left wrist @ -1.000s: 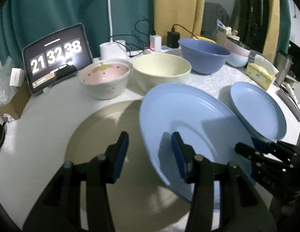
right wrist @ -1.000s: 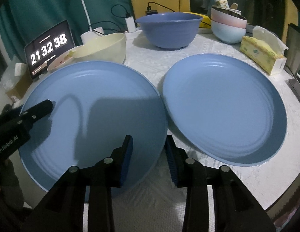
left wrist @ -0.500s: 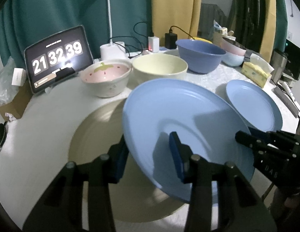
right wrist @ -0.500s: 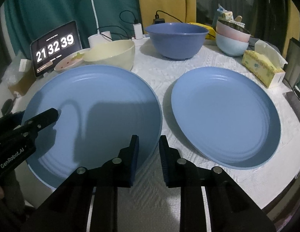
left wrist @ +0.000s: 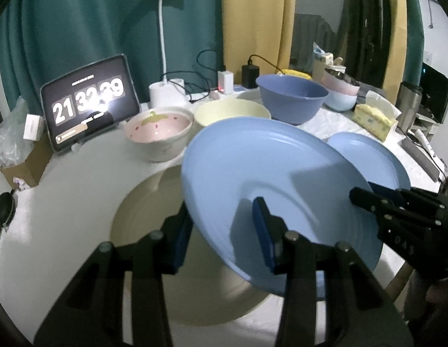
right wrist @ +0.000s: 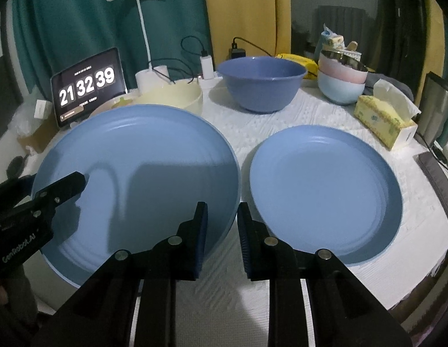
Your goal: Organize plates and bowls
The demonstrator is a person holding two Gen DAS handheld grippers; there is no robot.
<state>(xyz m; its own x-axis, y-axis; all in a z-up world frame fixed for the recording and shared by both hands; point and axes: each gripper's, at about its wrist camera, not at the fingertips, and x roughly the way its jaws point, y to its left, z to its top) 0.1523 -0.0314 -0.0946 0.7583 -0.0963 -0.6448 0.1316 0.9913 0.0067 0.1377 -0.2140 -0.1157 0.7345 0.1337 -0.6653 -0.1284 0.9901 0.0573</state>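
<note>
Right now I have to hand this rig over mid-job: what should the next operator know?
Left gripper: shut on the large light-blue plate, one finger under the rim, one on top; the plate is lifted and tilted above the cream plate.
Right gripper: straddles the same plate's near rim, jaws apart, contact unclear.
Smaller blue plate lies flat on the white table, to the right.
Pink strawberry bowl, cream bowl and dark-blue bowl stand apart behind.
Done: nothing stacked yet.
Left: set down the held plate, stack plates, nest bowls.
</note>
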